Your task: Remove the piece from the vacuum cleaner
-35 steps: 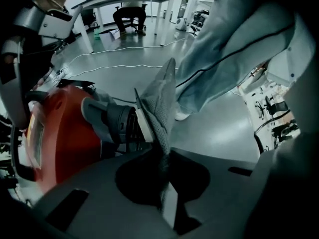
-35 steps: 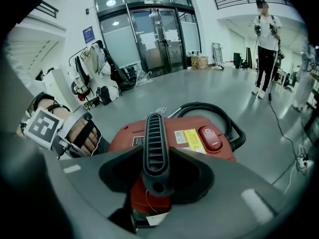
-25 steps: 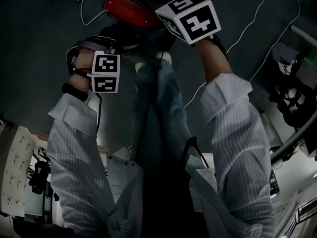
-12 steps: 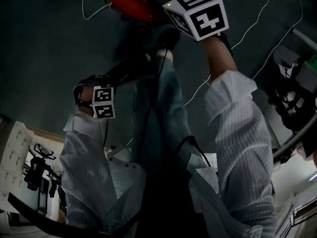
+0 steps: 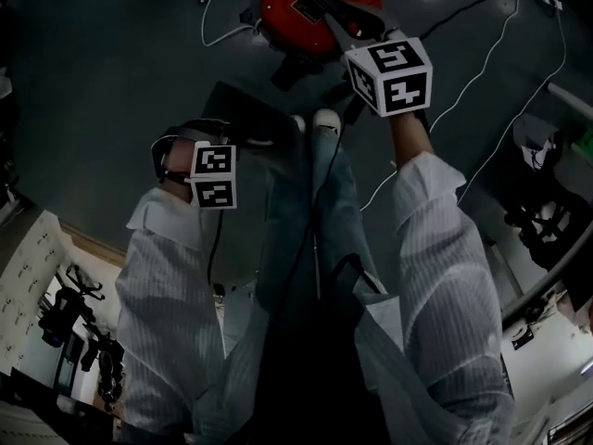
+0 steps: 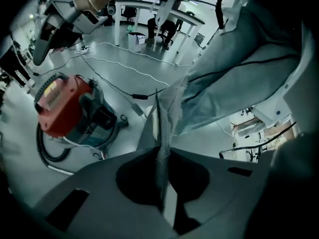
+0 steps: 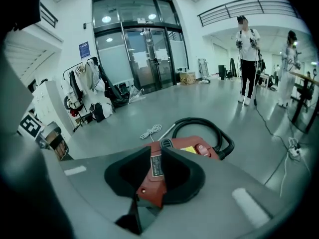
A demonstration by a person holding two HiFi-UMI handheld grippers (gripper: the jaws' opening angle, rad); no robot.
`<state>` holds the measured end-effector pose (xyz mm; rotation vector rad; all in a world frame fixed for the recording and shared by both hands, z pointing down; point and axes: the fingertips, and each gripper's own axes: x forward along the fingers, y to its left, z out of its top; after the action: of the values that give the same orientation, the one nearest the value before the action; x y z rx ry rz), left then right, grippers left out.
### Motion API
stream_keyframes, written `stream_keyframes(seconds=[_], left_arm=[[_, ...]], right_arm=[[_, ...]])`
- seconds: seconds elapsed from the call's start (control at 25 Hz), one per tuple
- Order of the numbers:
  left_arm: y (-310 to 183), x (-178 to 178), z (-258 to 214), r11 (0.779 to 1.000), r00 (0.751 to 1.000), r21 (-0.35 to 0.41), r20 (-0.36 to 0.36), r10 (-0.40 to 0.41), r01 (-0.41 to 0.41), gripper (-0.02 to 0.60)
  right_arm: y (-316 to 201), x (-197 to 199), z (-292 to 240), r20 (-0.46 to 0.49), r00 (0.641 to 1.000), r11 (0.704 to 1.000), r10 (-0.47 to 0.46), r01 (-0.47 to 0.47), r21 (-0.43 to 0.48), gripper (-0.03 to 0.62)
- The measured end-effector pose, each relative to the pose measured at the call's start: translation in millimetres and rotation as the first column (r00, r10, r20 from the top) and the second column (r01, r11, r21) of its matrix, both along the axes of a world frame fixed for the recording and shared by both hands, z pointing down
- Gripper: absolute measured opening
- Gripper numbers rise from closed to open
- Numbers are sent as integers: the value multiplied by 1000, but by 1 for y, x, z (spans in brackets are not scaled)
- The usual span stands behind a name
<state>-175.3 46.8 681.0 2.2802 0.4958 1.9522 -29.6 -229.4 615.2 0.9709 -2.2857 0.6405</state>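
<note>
The red vacuum cleaner [image 5: 320, 12] stands on the grey floor ahead of my feet; it also shows at the left in the left gripper view [image 6: 65, 108]. My right gripper [image 5: 357, 44] reaches onto its top. Its jaws are closing, and the red handle [image 7: 155, 176] fills the gap between them. My left gripper [image 5: 199, 142] is drawn back from the vacuum, at the left. It is shut on a thin grey mesh-textured piece [image 6: 162, 148], seen edge-on in that view. In the head view the piece [image 5: 246, 114] is a dark flat sheet.
A black hose [image 7: 209, 128] curls behind the vacuum. White cables [image 5: 482, 35] trail across the floor at the right. My shoes [image 5: 324, 119] are just short of the vacuum. Two people [image 7: 247, 59] stand far off. Desks and stands line the room's edges.
My left gripper has pulled back from the vacuum with the grey piece. The vacuum is more fully in view. My right gripper has stayed at the vacuum's top.
</note>
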Motion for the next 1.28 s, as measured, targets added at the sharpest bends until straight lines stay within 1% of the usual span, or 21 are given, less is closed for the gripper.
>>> stream_keyframes(seconds=[0.04, 0.12, 0.24, 0.32, 0.4, 0.48, 0.52, 0.56, 0.6, 0.64, 0.72, 0.76, 0.8, 0.84, 0.88, 0.92, 1.0, 1.08, 1.24, 1.28], left_arm=[[-4, 3, -17, 1000, 1000, 9, -6, -16, 16, 15], [-14, 13, -55, 997, 997, 24, -31, -76, 77, 15], [-37, 35, -118, 980, 980, 58, -82, -183, 188, 15], [-50, 52, -163, 962, 961, 88, -120, -248, 260, 14], [-60, 68, -210, 938, 937, 112, -164, -308, 328, 14], [-75, 80, -255, 905, 907, 153, -213, -363, 398, 14], [-84, 85, -277, 880, 887, 179, -241, -394, 439, 14], [-91, 88, -300, 851, 862, 202, -270, -428, 485, 14], [-95, 90, -322, 816, 833, 219, -300, -465, 535, 14], [-96, 92, -344, 778, 798, 229, -330, -504, 585, 14], [-95, 96, -383, 691, 715, 231, -394, -577, 685, 14], [-94, 98, -401, 647, 669, 223, -428, -607, 729, 14], [-93, 100, -416, 607, 625, 209, -462, -629, 766, 14], [-90, 102, -430, 577, 588, 195, -491, -642, 793, 14], [-87, 104, -443, 556, 562, 186, -514, -647, 810, 15], [-84, 105, -453, 544, 548, 184, -530, -647, 819, 14], [-79, 105, -467, 533, 542, 195, -547, -638, 824, 14], [-78, 104, -474, 533, 548, 209, -552, -628, 820, 14], [-79, 104, -481, 546, 587, 255, -535, -608, 798, 14], [-79, 105, -481, 549, 592, 259, -533, -605, 795, 14]], right_arm=[[7, -3, -18, -3, 1000, 1000, -2, 2, 13, 38], [23, -10, -60, 14, 1000, 999, -13, 12, 38, 2], [45, -17, -132, 60, 998, 997, -30, 25, 79, 2], [60, -14, -183, 83, 996, 994, -31, 22, 112, 2], [72, -2, -236, 97, 995, 988, -19, 4, 156, 2], [75, 15, -292, 121, 993, 975, 9, -36, 221, 2], [76, 24, -322, 135, 990, 963, 25, -61, 263, 2], [78, 32, -350, 149, 988, 948, 43, -87, 306, 2], [84, 41, -377, 162, 985, 933, 62, -115, 342, 2], [92, 48, -400, 176, 981, 918, 82, -143, 370, 2], [111, 60, -437, 200, 973, 895, 115, -188, 404, 2], [121, 63, -451, 212, 970, 887, 123, -203, 415, 2], [130, 65, -462, 224, 966, 881, 126, -213, 423, 2], [138, 65, -470, 237, 963, 878, 126, -219, 425, 2], [146, 65, -477, 248, 961, 877, 124, -223, 426, 2], [153, 64, -482, 258, 959, 876, 120, -224, 428, 2], [163, 62, -491, 272, 956, 874, 111, -224, 431, 2], [169, 63, -497, 279, 954, 872, 108, -226, 435, 2], [170, 66, -503, 282, 954, 870, 104, -225, 440, 2], [169, 67, -504, 283, 954, 870, 104, -225, 439, 2]])
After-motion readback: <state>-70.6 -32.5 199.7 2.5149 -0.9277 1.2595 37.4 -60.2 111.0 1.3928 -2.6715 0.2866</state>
